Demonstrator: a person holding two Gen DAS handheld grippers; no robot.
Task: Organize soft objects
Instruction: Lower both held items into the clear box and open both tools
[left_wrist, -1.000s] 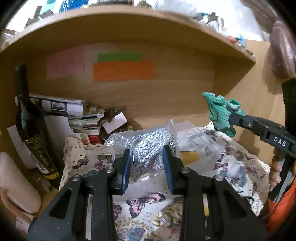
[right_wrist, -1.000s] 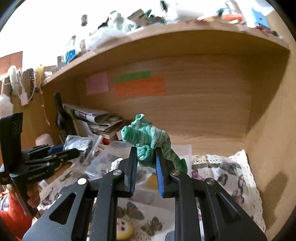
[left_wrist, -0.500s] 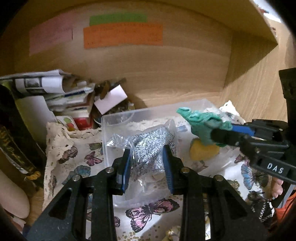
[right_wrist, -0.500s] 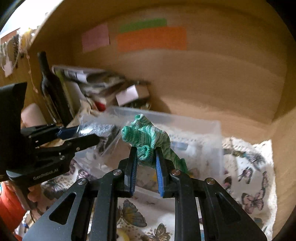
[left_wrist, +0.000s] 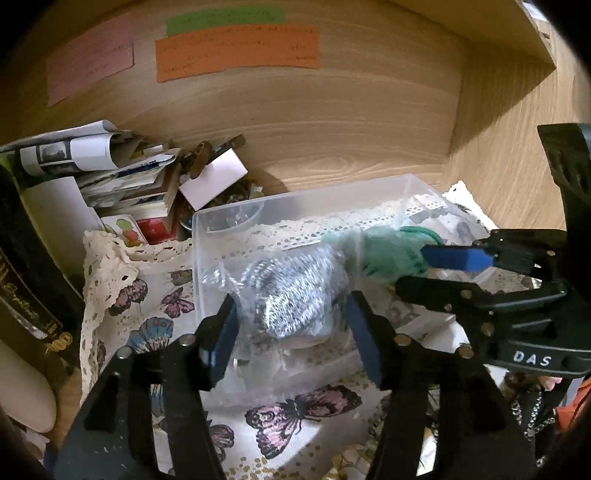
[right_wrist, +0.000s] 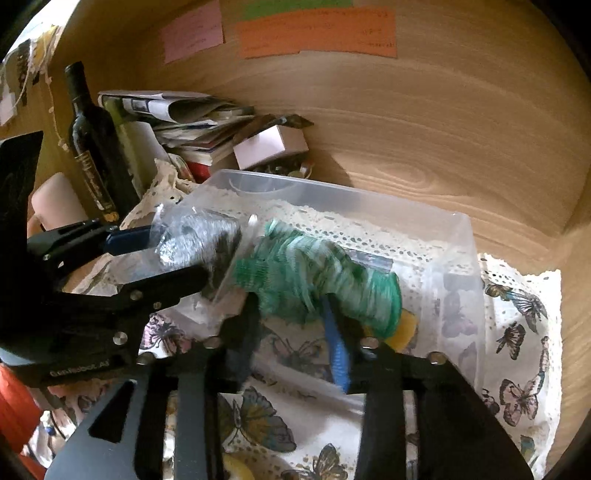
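A clear plastic bin (left_wrist: 207, 266) (right_wrist: 461, 266) stands on a butterfly cloth inside a wooden shelf. My left gripper (left_wrist: 291, 328) is open, its jaws wide apart on either side of a grey knit item in a clear bag (left_wrist: 291, 299) (right_wrist: 195, 240) that is dropping into the bin. My right gripper (right_wrist: 291, 332) is open too, and the blurred green knit sock (right_wrist: 314, 273) (left_wrist: 388, 254) falls from between its jaws over the bin. A yellow soft object (right_wrist: 402, 328) lies in the bin under the sock.
A dark wine bottle (right_wrist: 92, 144) and a stack of papers and booklets (left_wrist: 110, 173) stand left of the bin. A small white box (right_wrist: 269, 147) lies behind it. The shelf's wooden back wall (left_wrist: 332, 110) and right side wall (left_wrist: 509, 147) close in the space.
Both grippers have opened over the bin. The bagged grey item and the green sock have left the jaws and are dropping into the bin.
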